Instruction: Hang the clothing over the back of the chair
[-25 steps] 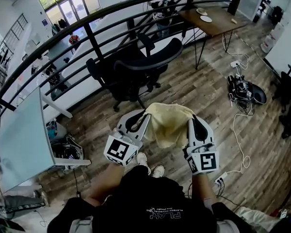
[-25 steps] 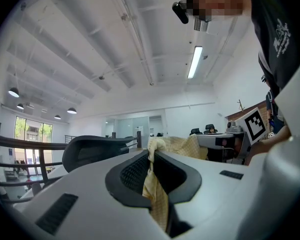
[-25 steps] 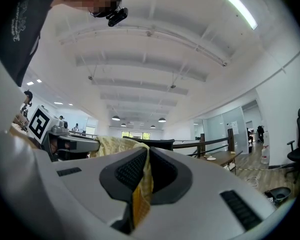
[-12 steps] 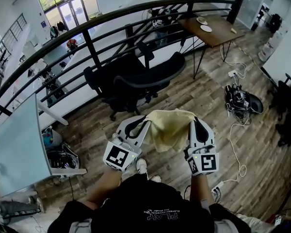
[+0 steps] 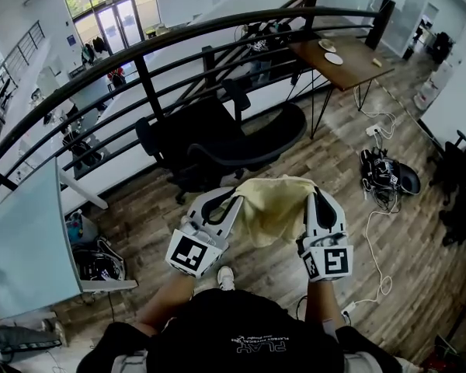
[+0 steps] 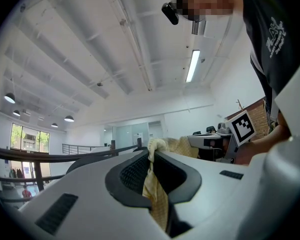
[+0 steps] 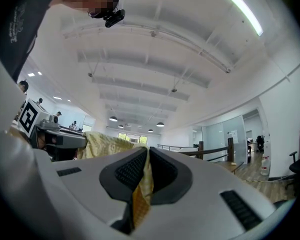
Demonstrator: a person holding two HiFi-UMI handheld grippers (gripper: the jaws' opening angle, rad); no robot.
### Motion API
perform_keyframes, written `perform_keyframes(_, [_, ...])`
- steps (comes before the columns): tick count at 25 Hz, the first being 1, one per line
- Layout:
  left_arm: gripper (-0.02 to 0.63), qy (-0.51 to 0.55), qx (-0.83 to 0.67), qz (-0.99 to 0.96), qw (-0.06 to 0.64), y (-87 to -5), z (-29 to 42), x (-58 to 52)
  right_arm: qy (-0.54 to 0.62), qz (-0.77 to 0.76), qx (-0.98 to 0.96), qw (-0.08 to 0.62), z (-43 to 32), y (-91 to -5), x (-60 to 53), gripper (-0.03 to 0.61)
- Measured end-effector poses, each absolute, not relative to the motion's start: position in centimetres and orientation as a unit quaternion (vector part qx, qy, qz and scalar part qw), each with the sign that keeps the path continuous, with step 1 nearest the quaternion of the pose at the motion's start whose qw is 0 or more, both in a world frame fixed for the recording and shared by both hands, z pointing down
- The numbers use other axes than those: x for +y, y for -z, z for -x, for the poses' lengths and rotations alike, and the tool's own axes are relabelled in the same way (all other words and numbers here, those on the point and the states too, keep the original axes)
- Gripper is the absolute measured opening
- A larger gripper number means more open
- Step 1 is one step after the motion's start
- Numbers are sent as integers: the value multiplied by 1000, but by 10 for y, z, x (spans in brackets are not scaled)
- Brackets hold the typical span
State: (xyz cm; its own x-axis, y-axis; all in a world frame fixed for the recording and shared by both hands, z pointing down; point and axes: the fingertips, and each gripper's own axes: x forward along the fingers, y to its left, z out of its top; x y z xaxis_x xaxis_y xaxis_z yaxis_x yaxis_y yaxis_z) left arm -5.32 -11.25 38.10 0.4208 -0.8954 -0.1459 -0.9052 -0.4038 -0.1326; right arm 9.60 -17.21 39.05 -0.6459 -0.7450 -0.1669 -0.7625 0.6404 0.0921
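Note:
A pale yellow piece of clothing (image 5: 273, 207) hangs between my two grippers at chest height in the head view. My left gripper (image 5: 234, 200) is shut on its left edge, and the cloth (image 6: 154, 194) shows pinched between the jaws in the left gripper view. My right gripper (image 5: 314, 199) is shut on the right edge, the yellow fabric (image 7: 141, 191) clamped between its pads. A black office chair (image 5: 231, 137) stands just beyond the cloth, its curved back (image 5: 252, 140) nearest to me.
A dark curved railing (image 5: 140, 61) runs behind the chair. A wooden table (image 5: 343, 57) with plates is at the upper right. Cables and a black bag (image 5: 388, 173) lie on the wood floor at right. A glass desk (image 5: 27, 239) stands at left.
Both grippers with the cloth have stayed level while the view shifted forward; the chair now lies slightly closer beneath the cloth's far edge.

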Motion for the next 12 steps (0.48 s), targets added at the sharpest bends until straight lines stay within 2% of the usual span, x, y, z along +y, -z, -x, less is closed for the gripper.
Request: perform_keyframes(12, [37, -30, 514, 847, 130, -356, 80, -141, -126, 426, 894, 60, -65, -359, -204, 26])
